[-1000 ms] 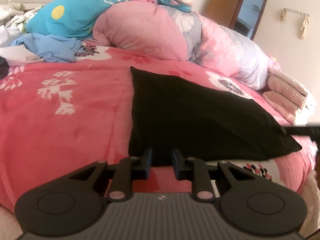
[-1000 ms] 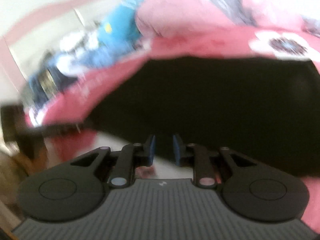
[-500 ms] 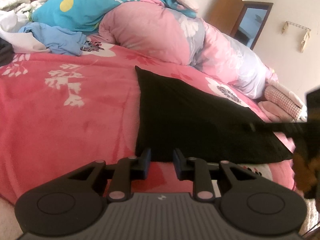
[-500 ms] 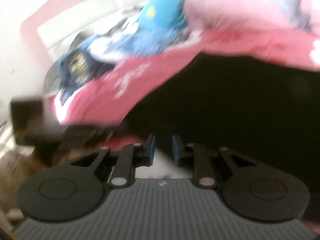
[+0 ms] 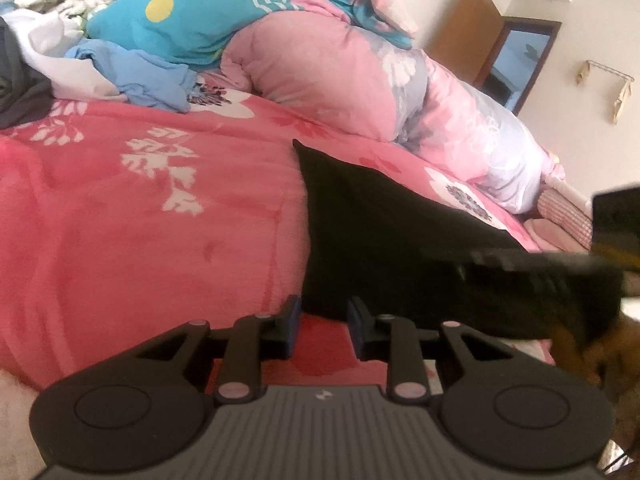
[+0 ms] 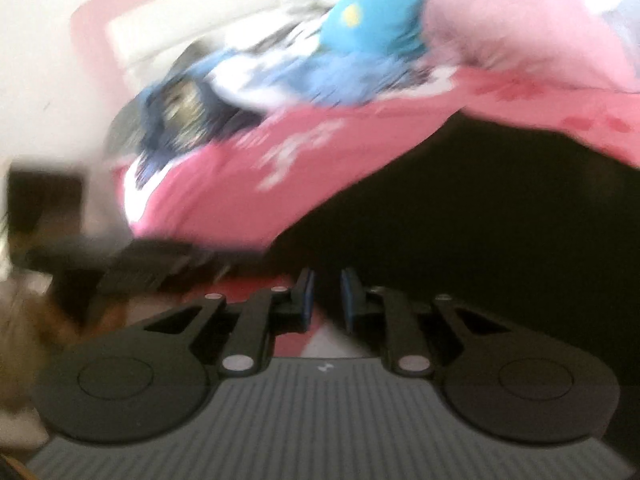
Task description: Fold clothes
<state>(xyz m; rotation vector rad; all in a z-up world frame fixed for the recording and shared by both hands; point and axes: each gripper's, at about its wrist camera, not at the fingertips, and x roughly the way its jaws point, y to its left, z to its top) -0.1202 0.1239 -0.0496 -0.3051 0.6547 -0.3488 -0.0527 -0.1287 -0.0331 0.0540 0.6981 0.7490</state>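
At nine o'clock in my left wrist view I see a heap of unfolded clothes [image 5: 100, 68], blue, white and grey, on the pink floral bedspread [image 5: 140, 216]. Toward twelve sits a teal pillow [image 5: 180, 20] against a rolled pink duvet [image 5: 340, 76]. At the centre, running toward three o'clock, the black garment [image 5: 380, 240] lies flat on the bedspread. My left gripper [image 5: 322, 320] at six o'clock stands released, its jaws parted at the garment's near hem with only bedspread showing between them. At three o'clock the right gripper [image 5: 560, 276] comes in as a dark blur over the garment's right end. In my blurred right wrist view the garment fills three o'clock, and those tongs are closing, a narrow gap left; I cannot tell whether cloth is between them.
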